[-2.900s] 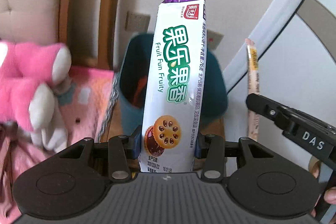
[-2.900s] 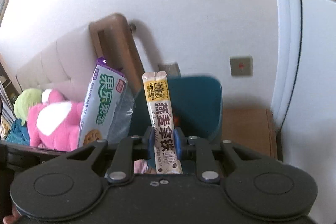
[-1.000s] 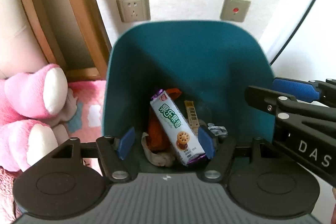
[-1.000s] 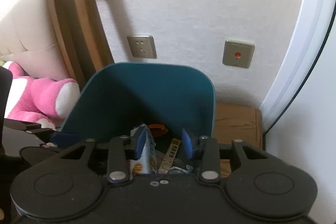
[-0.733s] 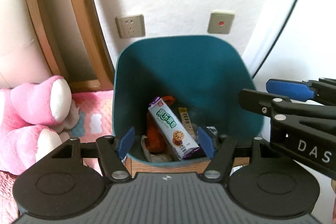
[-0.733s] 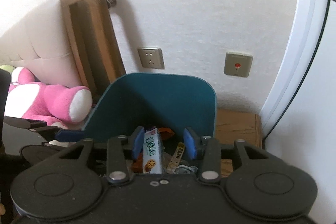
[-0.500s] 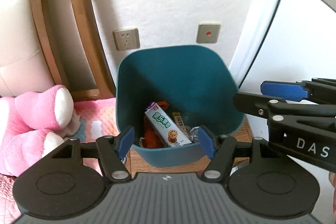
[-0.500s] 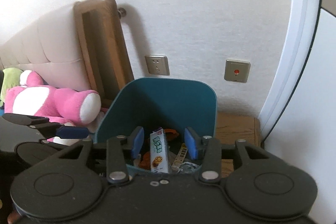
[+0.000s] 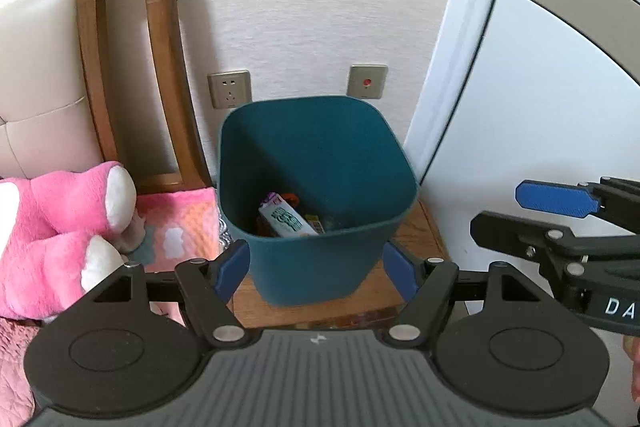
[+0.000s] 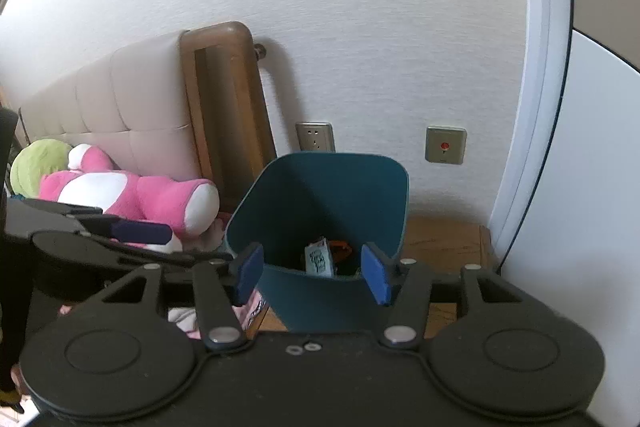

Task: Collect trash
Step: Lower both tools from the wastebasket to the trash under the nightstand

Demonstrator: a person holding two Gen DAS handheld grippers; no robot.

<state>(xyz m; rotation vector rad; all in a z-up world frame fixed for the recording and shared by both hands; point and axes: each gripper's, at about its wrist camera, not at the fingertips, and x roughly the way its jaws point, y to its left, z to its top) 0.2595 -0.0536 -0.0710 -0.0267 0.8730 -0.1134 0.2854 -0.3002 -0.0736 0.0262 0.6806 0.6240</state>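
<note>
- Left gripper [image 9: 316,269]: jaws opening, nothing between, hung above teal bin [image 9: 320,267].
- Right gripper [image 10: 313,277]: likewise widening, empty.
- Biscuit wrapper [image 9: 286,221] in bin with other trash, apparently binned.

"DA" on right tool [image 9: 556,223]

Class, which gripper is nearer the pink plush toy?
Left. The left gripper hangs beside the pink plush toy; the right gripper sits beyond it, toward the white door. Both jaws are opening, empty.
</note>
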